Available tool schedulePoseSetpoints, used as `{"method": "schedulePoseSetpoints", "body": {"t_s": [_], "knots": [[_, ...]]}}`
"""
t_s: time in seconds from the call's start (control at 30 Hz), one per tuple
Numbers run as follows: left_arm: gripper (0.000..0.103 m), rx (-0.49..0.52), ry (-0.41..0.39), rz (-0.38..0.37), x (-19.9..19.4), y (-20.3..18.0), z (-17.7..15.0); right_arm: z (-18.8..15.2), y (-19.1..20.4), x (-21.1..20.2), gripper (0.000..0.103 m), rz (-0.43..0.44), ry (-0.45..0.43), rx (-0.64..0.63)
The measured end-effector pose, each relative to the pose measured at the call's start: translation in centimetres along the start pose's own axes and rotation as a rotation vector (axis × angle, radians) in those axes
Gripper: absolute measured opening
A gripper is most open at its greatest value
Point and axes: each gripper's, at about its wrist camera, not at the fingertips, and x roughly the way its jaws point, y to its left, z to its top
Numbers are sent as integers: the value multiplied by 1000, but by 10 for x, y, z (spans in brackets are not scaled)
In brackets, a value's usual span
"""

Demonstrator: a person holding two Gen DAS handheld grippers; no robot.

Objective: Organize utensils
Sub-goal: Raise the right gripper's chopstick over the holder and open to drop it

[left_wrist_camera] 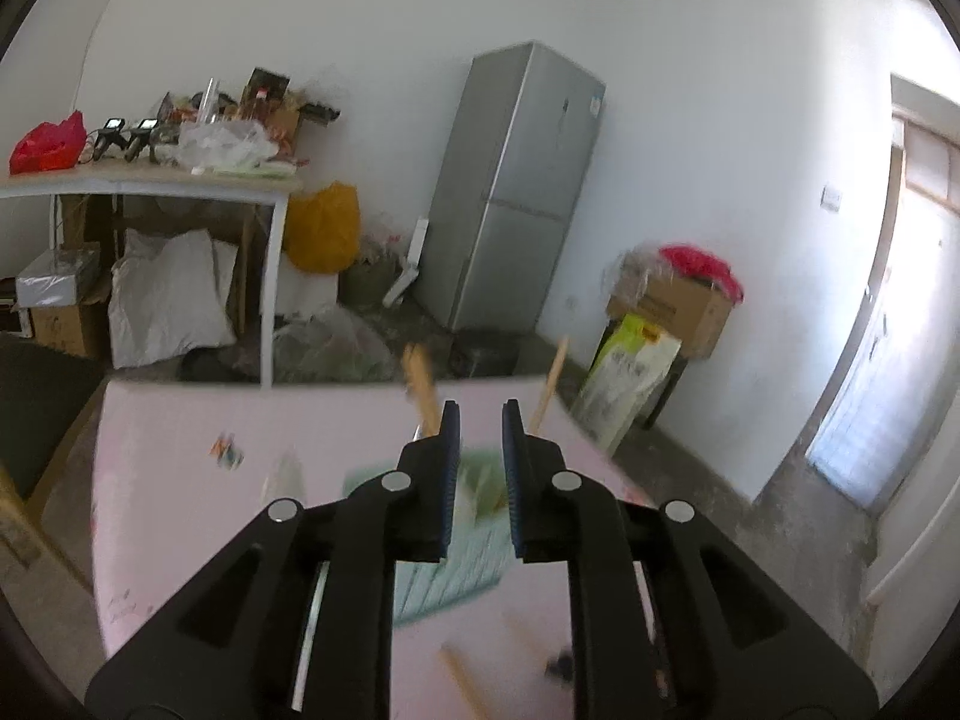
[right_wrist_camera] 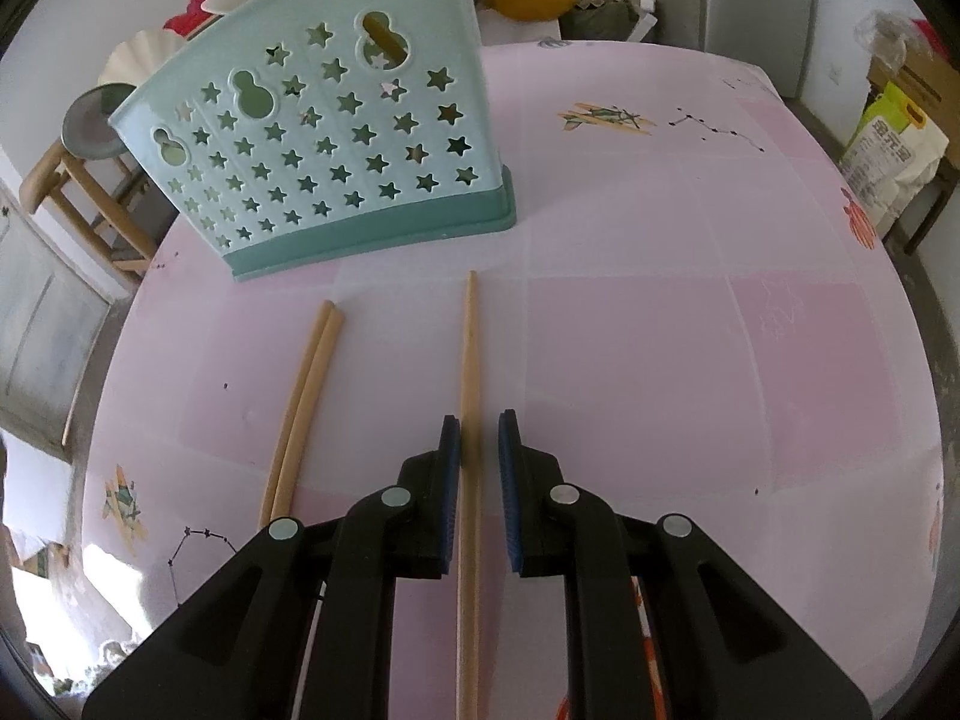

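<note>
In the right wrist view a mint green utensil holder (right_wrist_camera: pixel 336 138) with star cut-outs stands on the pink table (right_wrist_camera: pixel 660 300). A single wooden chopstick (right_wrist_camera: pixel 469 396) lies between the open jaws of my right gripper (right_wrist_camera: pixel 479 438), unclamped. A pair of chopsticks (right_wrist_camera: pixel 306 402) lies to its left. In the left wrist view my left gripper (left_wrist_camera: pixel 481 426) is open and empty, above the blurred holder (left_wrist_camera: pixel 456 558), with wooden utensil handles (left_wrist_camera: pixel 423 387) sticking up from it.
A grey fridge (left_wrist_camera: pixel 516 192), a cluttered side table (left_wrist_camera: pixel 150 180), cardboard boxes (left_wrist_camera: pixel 672 306) and bags stand around the room. A wooden stool (right_wrist_camera: pixel 84 180) and paper plates (right_wrist_camera: pixel 144 57) are behind the holder. The table's edge curves close on the left.
</note>
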Motion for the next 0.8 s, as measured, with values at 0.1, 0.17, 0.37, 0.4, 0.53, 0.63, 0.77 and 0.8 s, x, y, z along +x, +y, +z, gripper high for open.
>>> {"method": "schedulePoseSetpoints", "body": {"t_s": [0.1, 0.17, 0.37, 0.4, 0.53, 0.63, 0.77, 0.8], "knots": [[13, -12, 68, 21, -12, 6, -26, 4, 6, 3, 13, -26, 3, -49], [13, -19, 122, 40, -19, 11, -47, 5, 8, 4, 8, -35, 7, -69], [13, -105, 217, 116, -35, 38, -98, 7, 3, -10, 7, 8, -11, -53], [13, -126, 226, 128, -37, 43, -105, 8, 2, -18, 7, 16, -28, -50], [13, -197, 243, 159, -44, 58, -124, 20, -4, -67, 7, 72, -141, -12], [13, -222, 246, 166, -47, 62, -131, 38, -3, -109, 7, 97, -261, -6], [13, -235, 251, 159, -45, 58, -132, 71, -2, -155, 7, 152, -423, 0], [13, -236, 250, 158, -44, 57, -132, 79, -1, -163, 7, 167, -459, 5]]}}
